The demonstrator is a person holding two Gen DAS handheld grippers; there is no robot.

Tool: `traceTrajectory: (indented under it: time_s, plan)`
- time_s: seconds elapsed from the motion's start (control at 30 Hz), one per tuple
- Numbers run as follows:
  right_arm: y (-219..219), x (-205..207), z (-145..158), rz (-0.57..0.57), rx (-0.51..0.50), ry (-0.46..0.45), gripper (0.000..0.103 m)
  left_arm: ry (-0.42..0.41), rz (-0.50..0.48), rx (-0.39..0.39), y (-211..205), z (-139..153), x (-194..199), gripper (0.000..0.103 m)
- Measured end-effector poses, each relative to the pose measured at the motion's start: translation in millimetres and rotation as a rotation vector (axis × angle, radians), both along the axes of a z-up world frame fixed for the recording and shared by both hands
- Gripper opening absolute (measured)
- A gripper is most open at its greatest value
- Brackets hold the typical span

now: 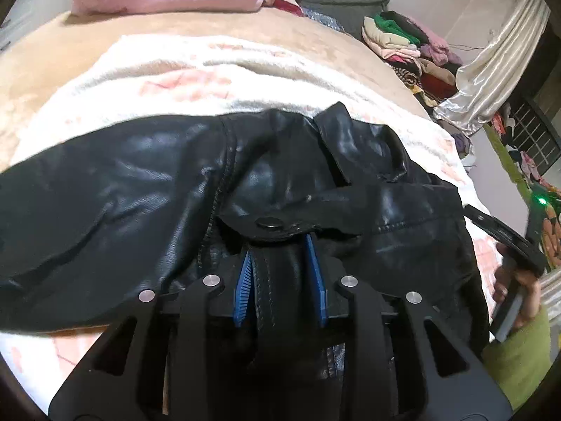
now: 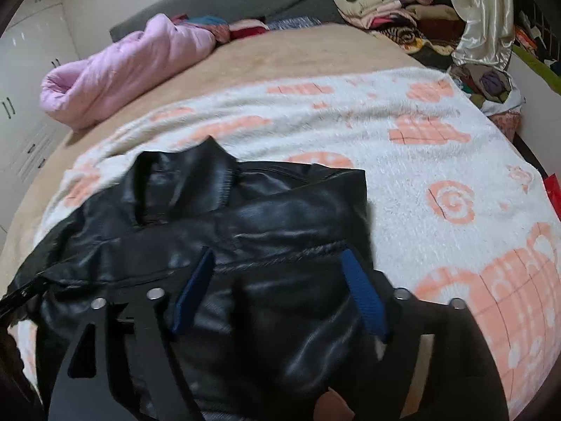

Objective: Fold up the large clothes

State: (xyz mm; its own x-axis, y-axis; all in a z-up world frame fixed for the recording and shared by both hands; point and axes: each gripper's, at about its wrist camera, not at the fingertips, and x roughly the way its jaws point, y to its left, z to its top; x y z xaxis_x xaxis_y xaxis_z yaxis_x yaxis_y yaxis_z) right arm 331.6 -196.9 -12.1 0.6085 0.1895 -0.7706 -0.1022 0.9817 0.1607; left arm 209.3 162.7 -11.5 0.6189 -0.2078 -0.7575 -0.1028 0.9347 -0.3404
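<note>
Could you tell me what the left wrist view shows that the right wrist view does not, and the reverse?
Only the left wrist view shows the left tongs shut on a thick fold of the black jacket, a round snap button just above, and the other device held in a hand at the right edge.

Only the right wrist view shows the right tongs spread open over the jacket, and white cupboards at the left.

Both show the jacket on a white and peach blanket, a pink quilt and piled clothes beyond.
</note>
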Motion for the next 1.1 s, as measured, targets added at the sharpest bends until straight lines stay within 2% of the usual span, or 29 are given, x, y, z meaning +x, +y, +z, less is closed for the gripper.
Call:
traceTrajectory:
  time_s: [0.13,0.33,0.47,0.57,0.73,0.83,1.1]
  plan:
    - [9,-22,11,0.023,0.023,-0.030,0.084,-0.028,0.023,0.012,7,11,-10,0.035]
    - [18,-51,19,0.050,0.039,-0.053,0.084,-0.131,-0.007,0.058,-2,40,-27,0.052]
    - [23,-65,22,0.063,0.041,-0.063,0.084,-0.124,-0.048,0.087,-20,42,-30,0.059]
    - [28,-73,22,0.068,0.015,-0.070,0.084,-0.093,-0.072,0.111,-33,36,-29,0.061]
    - [34,-84,19,0.086,-0.003,-0.071,0.085,-0.072,-0.106,0.092,-49,26,-32,0.062]
    - [37,-85,13,0.092,-0.010,-0.058,0.085,-0.042,-0.121,0.115,-58,15,-34,0.064]
    - [39,-83,-5,0.083,-0.009,0.002,0.085,0.034,-0.100,0.104,-51,-8,-28,0.064]
